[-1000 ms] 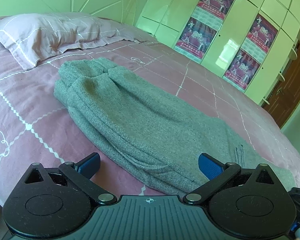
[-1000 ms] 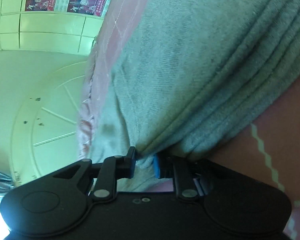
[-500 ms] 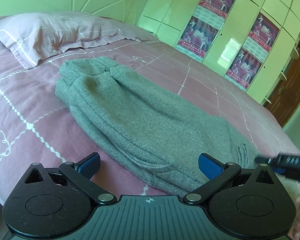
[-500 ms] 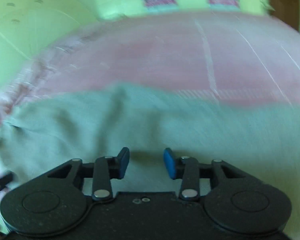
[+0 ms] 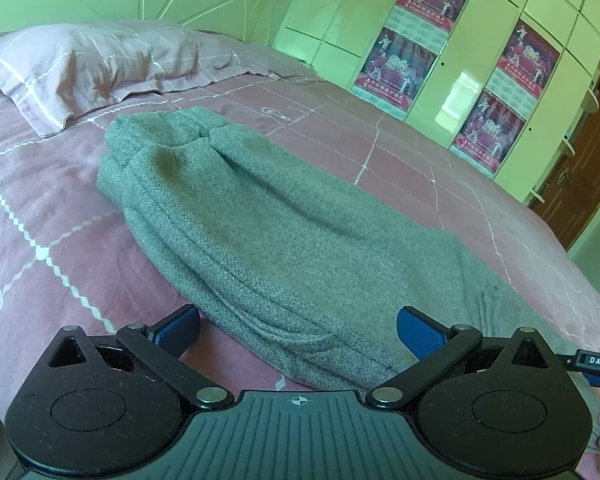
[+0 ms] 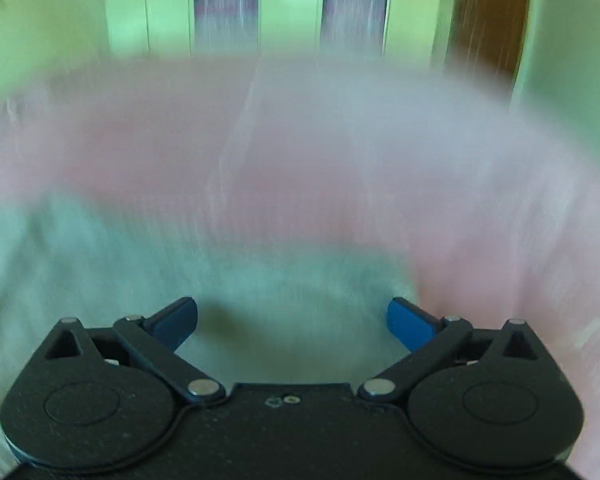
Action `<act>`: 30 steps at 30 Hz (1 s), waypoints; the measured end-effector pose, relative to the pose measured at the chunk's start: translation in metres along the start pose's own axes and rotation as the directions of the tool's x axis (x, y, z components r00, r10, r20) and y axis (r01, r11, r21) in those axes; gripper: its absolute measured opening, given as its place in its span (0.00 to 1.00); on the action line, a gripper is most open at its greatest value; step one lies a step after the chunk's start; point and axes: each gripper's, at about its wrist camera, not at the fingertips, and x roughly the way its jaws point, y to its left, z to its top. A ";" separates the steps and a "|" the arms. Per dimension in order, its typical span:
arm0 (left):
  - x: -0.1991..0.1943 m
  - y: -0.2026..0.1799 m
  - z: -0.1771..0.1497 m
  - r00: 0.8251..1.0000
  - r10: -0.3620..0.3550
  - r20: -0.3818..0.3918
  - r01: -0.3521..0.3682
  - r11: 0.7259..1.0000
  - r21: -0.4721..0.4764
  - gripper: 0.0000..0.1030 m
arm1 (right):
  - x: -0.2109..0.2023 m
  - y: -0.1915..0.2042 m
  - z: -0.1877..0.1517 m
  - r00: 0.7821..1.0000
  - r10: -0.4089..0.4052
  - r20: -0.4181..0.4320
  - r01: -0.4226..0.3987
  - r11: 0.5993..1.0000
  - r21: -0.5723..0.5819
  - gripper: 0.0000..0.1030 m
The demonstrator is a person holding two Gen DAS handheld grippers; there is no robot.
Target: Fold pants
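The grey knit pants (image 5: 268, 224) lie folded lengthwise on the pink bed, running from near the pillow to the lower right. My left gripper (image 5: 298, 330) is open and empty, its blue pads either side of the pants' near edge, just above it. My right gripper (image 6: 292, 320) is open and empty above one end of the pants (image 6: 180, 276); that view is motion-blurred. A part of the right gripper (image 5: 598, 362) shows at the right edge of the left wrist view.
A pink pillow (image 5: 88, 64) lies at the head of the bed (image 5: 40, 208). Green wardrobe doors with posters (image 5: 420, 36) stand beyond the bed's far side. A brown door (image 5: 580, 176) is at the right.
My right gripper let go of the pants' edge, opened wide and swung away from the cloth. The left gripper stayed open and barely moved.
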 end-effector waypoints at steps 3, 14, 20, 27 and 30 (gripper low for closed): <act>-0.005 0.008 0.005 1.000 -0.020 -0.001 0.020 0.999 -0.048 1.00 | -0.039 0.006 -0.005 0.988 0.019 0.156 -0.022 1.000 0.017 0.93; 0.044 0.108 0.046 0.987 -0.158 0.035 0.159 0.896 -0.415 0.98 | -0.085 0.004 -0.046 0.964 0.150 0.221 -0.156 0.988 0.012 0.94; 0.079 0.132 0.055 0.982 -0.186 0.033 0.183 0.895 -0.407 0.29 | -0.076 0.028 -0.041 0.970 0.183 0.162 -0.187 0.982 0.013 0.94; 0.078 0.111 0.066 0.977 -0.194 0.090 0.213 0.928 -0.306 0.29 | -0.083 0.112 -0.044 0.947 0.273 0.171 -0.230 0.945 -0.234 0.94; 0.082 0.113 0.073 0.978 -0.195 0.073 0.209 0.928 -0.310 0.29 | -0.054 0.160 -0.070 0.987 0.156 0.034 -0.119 0.861 -0.495 0.94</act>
